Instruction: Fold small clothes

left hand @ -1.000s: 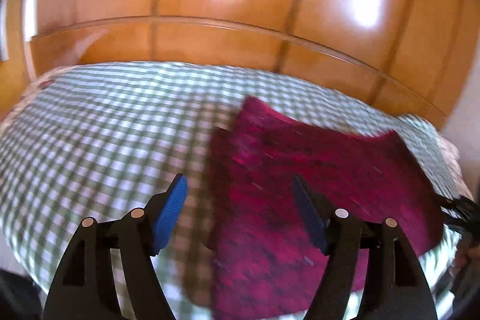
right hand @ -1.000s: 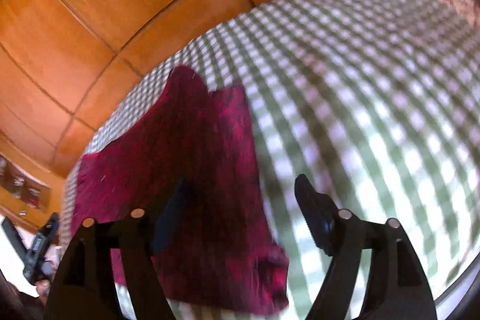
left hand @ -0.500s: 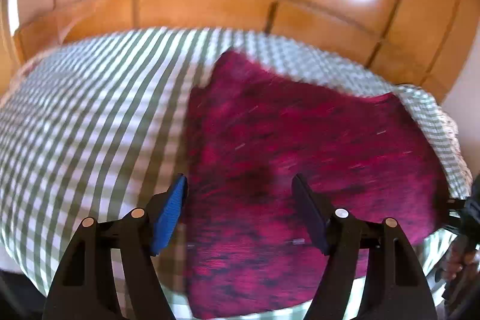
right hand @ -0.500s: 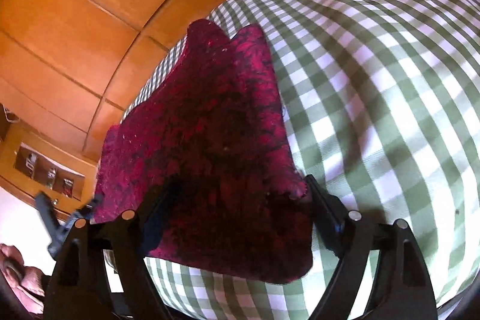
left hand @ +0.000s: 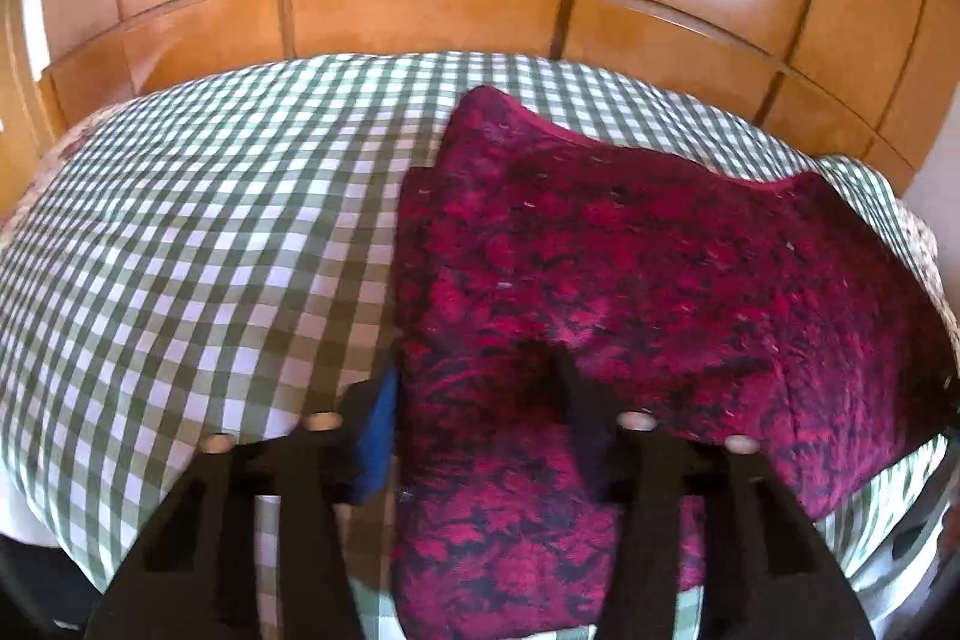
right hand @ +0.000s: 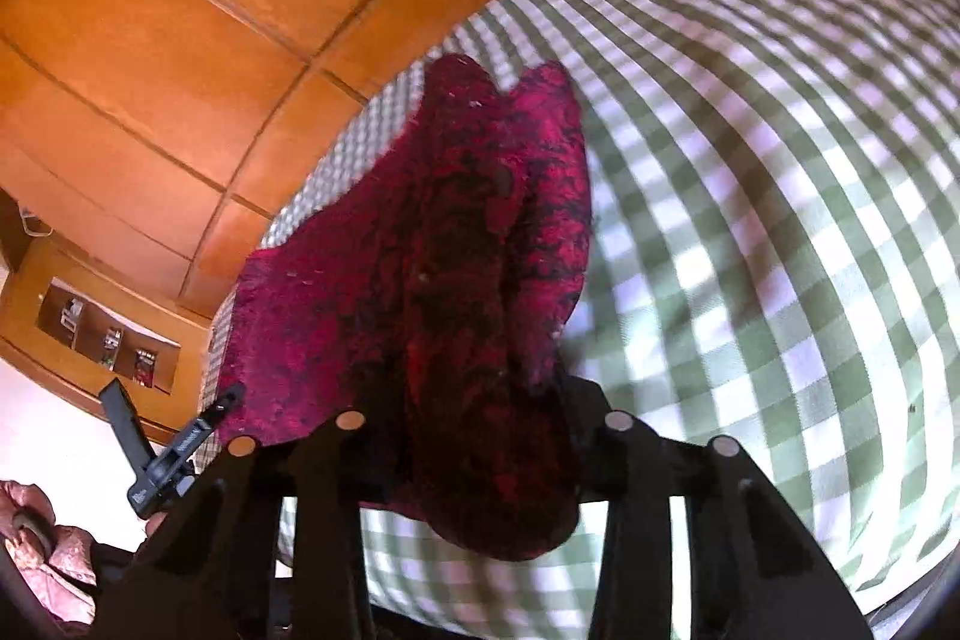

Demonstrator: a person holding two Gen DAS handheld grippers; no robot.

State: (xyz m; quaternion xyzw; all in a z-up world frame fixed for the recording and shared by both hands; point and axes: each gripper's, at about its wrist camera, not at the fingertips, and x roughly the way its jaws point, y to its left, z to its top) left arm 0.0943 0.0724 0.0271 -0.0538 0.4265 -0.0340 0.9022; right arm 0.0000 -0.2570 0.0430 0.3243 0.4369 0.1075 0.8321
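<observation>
Across frame centre: green-checked bed (left hand: 198,244), wooden panelling (left hand: 420,10) above; crimson garment (left hand: 630,280) bunched between both closing tools, left tool (left hand: 474,436), right tool (right hand: 474,400).

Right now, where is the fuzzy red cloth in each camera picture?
Left wrist view: the red cloth fills the right half, its near edge between the closing left gripper.
Right wrist view: the red cloth runs up the middle, its near end bunched and lifted between the closing right gripper.
Shared landmark: the green checked bedspread lies under it in both.
</observation>
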